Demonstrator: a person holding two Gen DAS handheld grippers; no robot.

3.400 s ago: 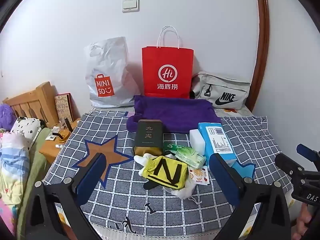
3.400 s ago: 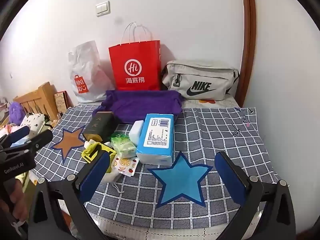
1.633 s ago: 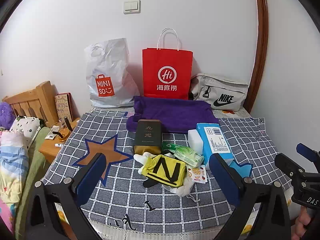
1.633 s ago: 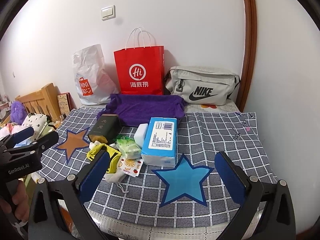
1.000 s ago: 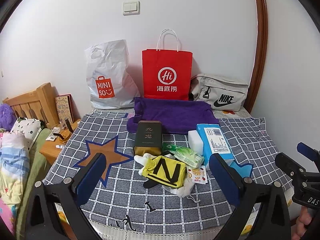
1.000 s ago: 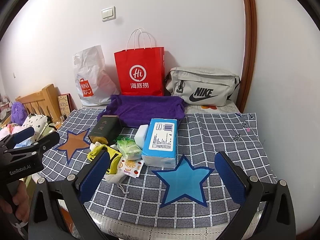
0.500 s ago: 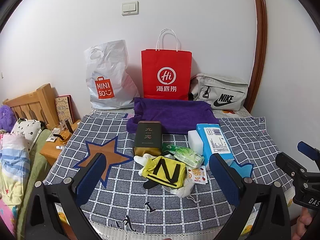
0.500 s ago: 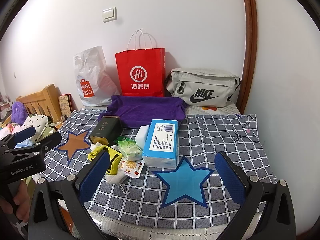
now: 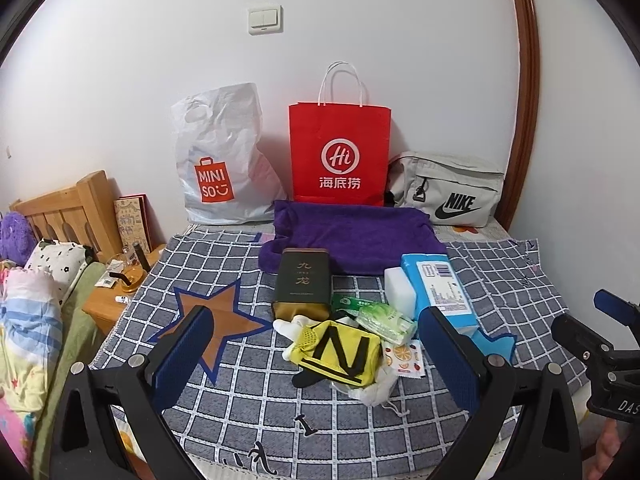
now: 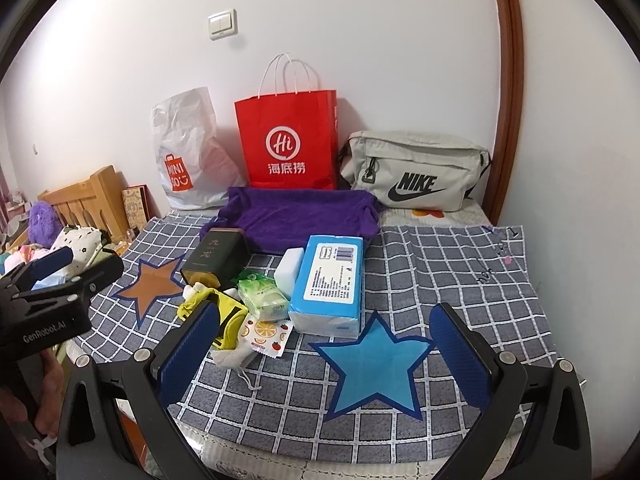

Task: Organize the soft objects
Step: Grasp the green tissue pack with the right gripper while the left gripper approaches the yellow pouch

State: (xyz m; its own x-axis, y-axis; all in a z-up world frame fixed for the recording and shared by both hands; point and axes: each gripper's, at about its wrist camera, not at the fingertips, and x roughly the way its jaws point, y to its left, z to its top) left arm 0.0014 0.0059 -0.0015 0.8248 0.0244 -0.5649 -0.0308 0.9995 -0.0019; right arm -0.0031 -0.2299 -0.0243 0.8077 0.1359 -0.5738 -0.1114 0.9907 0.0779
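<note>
Hovering above the checked cloth [image 9: 248,376], left gripper [image 9: 316,356] and right gripper [image 10: 320,344] gape wide, empty.

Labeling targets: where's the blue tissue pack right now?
In both views the tissue pack lies mid-bed, right of the white block and green wipes, in front of the purple towel and just behind the blue star.

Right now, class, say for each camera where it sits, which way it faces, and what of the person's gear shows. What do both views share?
Left wrist: on the left claw, facing the wall over the yellow pouch; the right claw shows at the right edge.
Right wrist: on the right claw, facing the wall over the blue star; the left claw and a hand show at left.
Shared: red bag, tissue pack.
</note>
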